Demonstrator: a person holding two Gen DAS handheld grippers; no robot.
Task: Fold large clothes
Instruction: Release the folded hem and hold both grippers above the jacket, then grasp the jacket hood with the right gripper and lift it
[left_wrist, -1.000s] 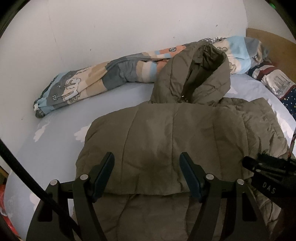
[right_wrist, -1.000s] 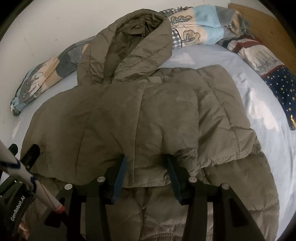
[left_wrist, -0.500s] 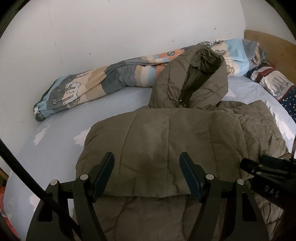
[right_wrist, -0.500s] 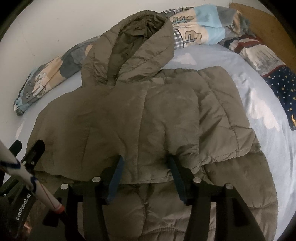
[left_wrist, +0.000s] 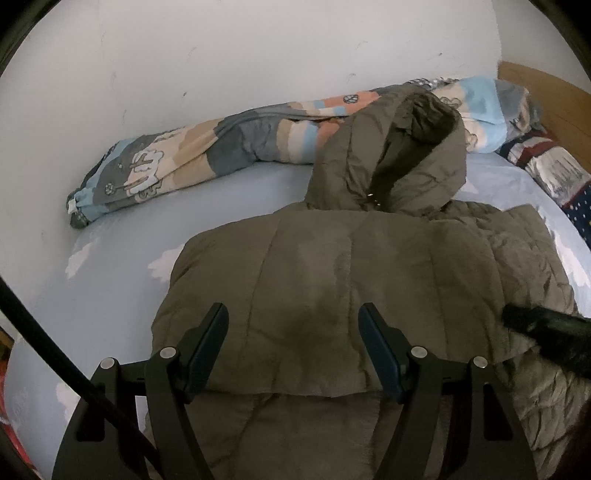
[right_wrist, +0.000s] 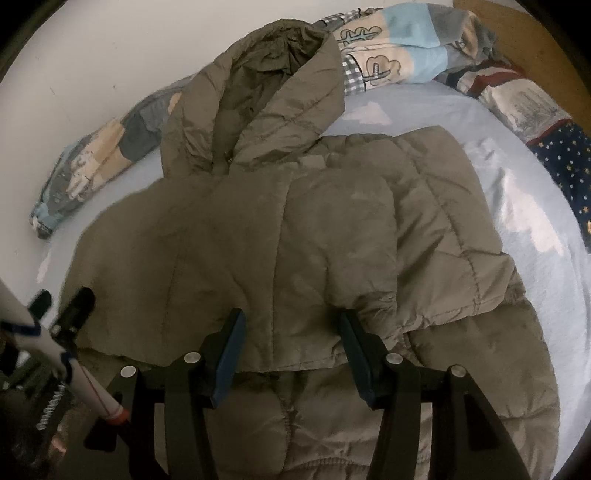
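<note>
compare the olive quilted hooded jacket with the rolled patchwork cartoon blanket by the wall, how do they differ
The olive quilted hooded jacket is one plain colour; the rolled patchwork cartoon blanket mixes grey, peach, blue and white patches. The jacket lies spread out mid-bed, its lower part folded up over its back, while the blanket is bunched into a long roll against the white wall. The jacket's hood overlaps the blanket. Both rest on the pale blue sheet.

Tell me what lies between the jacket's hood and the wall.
The rolled patterned quilt lies along the wall, behind the olive puffer jacket; its hood overlaps the quilt. Clearest in the left wrist view.
</note>
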